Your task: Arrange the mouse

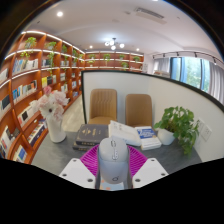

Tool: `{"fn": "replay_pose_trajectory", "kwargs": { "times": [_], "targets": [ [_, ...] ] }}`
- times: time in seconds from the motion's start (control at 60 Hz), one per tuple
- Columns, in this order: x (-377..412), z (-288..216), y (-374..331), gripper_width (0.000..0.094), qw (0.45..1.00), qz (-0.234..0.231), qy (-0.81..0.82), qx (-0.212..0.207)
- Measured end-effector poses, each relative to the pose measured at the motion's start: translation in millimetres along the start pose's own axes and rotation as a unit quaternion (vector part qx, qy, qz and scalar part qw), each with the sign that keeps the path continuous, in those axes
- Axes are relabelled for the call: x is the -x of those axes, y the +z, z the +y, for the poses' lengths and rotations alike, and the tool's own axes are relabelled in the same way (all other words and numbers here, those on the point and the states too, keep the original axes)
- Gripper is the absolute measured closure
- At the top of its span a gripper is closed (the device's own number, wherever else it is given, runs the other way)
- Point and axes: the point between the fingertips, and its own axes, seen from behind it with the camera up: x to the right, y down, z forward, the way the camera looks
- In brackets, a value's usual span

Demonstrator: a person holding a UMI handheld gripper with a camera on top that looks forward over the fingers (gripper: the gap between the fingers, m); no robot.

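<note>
- Hand-held gripper sits nearest, its two white fingers at the bottom of the view with magenta pads on their inner faces.
- Between those pads sits a white mouse, long axis pointing away; both pads appear to press against its sides, so the fingers are closed to about the width of the mouse and hold it.
- No brand or lettering can be read on the mouse or the fingers.
- Just beyond the mouse, a grey worktop carries a stack of books; their covers bear print too small to read.
- To the right of the stack lie an open white booklet and a small blue-covered item, writing illegible.
- A vase of pink and white flowers stands at the left of the worktop, a leafy green plant at the right.
- Behind the worktop stand two tan chairs.
- Farther off, a wooden bookshelf filled with books runs along the left wall; no titles are legible.
- Windows show at the far right.
</note>
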Motion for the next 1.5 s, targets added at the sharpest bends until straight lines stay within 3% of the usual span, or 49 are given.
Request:
{"fn": "replay_pose_trajectory", "kwargs": {
  "times": [0.25,0.483,0.617,0.8,0.833,0.9,0.917,1.3,1.5],
  "targets": [
    [69,180,48,0.0571,0.989,-0.034,0.000,0.142],
    [71,263,64,0.0568,0.980,-0.026,-0.005,0.195],
    [71,262,66,0.0567,0.984,-0.021,-0.013,0.177],
    [71,261,67,0.0424,0.985,-0.022,-0.008,0.169],
    [69,261,66,0.0362,0.984,-0.021,-0.006,0.175],
    [60,256,59,0.0071,0.983,-0.006,-0.001,0.185],
    [58,252,57,0.0056,0.983,-0.003,0.000,0.182],
    [-11,104,-47,0.0075,0.996,0.000,0.036,0.083],
    [-64,81,-111,0.0078,0.998,-0.005,0.034,0.061]
  ]
}}
